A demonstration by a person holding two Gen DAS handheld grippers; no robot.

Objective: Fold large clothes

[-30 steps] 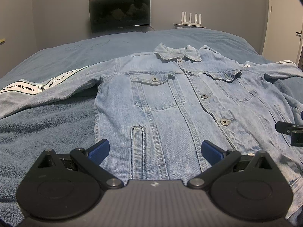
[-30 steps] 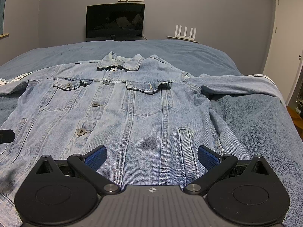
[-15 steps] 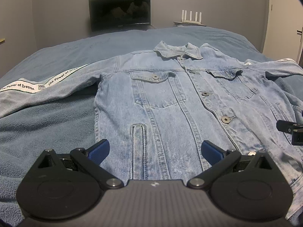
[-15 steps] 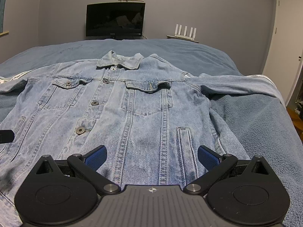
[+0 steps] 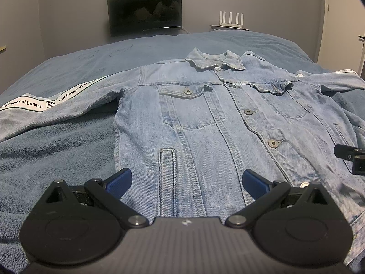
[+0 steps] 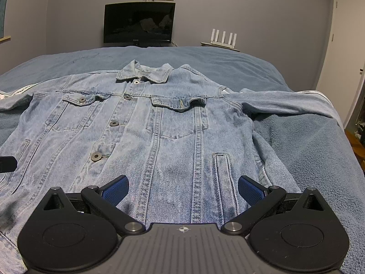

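A light blue denim jacket [image 5: 205,123] lies flat and face up on the bed, buttoned, collar away from me, sleeves spread to both sides; it also shows in the right wrist view [image 6: 173,134]. Its left sleeve [image 5: 57,107] carries a white printed stripe. My left gripper [image 5: 186,185] is open and empty just above the jacket's lower left front by the welt pocket. My right gripper [image 6: 182,187] is open and empty above the lower right front. The right gripper's tip shows at the edge of the left wrist view [image 5: 351,157].
The bed is covered by a blue fleece blanket [image 5: 45,159]. A dark monitor [image 6: 139,22] and a white router [image 6: 223,37] stand against the far wall. A white door [image 6: 344,59] and the bed's right edge with floor [image 6: 355,141] are at the right.
Both grippers have tilted down and drawn slightly back, so the jacket sits lower in both views. Both jaws stay open and the jacket has not moved.
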